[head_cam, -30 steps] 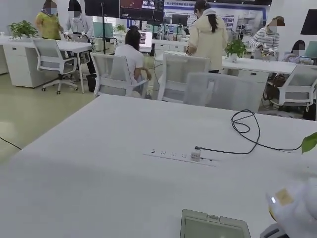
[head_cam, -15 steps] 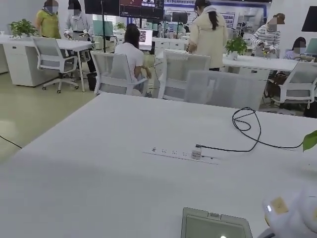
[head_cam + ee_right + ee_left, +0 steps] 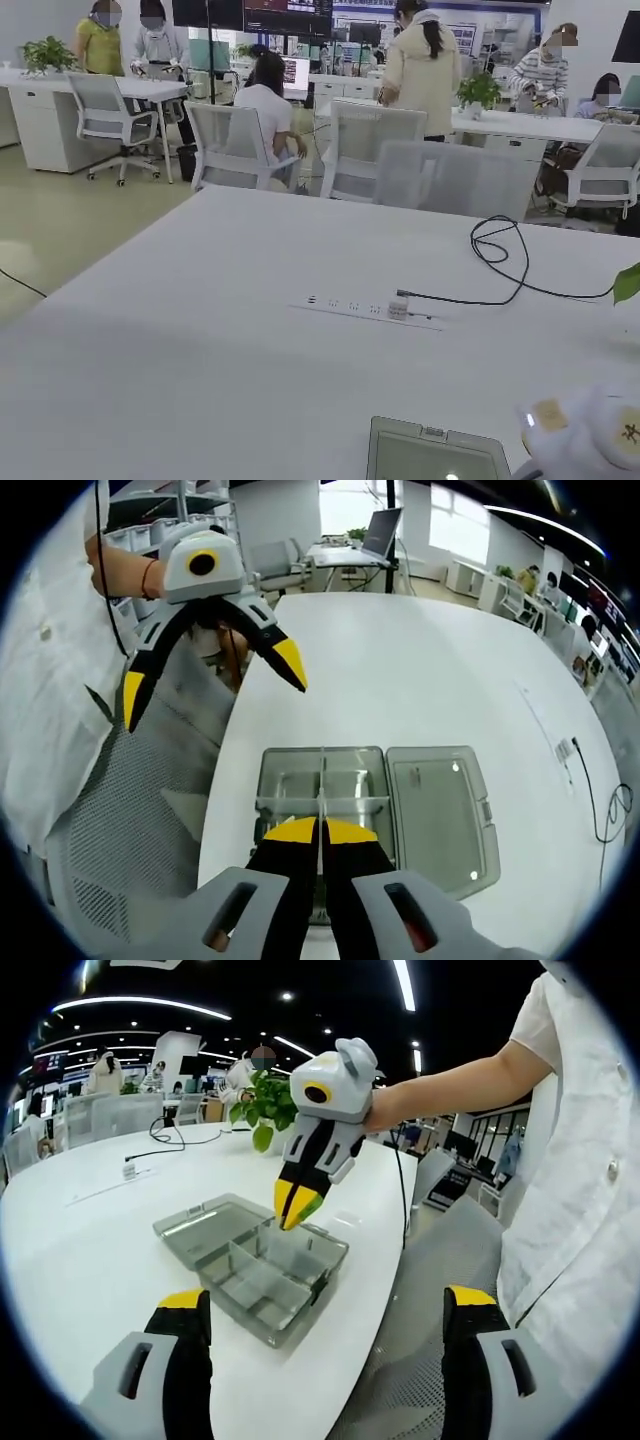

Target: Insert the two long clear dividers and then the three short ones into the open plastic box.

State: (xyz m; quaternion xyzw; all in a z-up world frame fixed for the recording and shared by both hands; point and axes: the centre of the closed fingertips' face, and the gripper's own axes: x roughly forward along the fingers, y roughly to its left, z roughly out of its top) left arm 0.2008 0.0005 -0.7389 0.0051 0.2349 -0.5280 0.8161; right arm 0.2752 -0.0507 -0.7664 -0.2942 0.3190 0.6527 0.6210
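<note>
White table (image 3: 200, 330) is carrying three items: open plastic box (image 3: 435, 458) sitting at 5 o'clock by the near edge, power strip (image 3: 365, 311) lying mid-table, black cable (image 3: 500, 265) looping off toward 2 o'clock.

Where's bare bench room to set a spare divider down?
Bare: the table between the lid and the power strip, and the whole stretch to the person's left. The cable lies beyond the strip. Crowded: near edge, where the right gripper holds a divider over the box and the left gripper hangs open off that edge.
</note>
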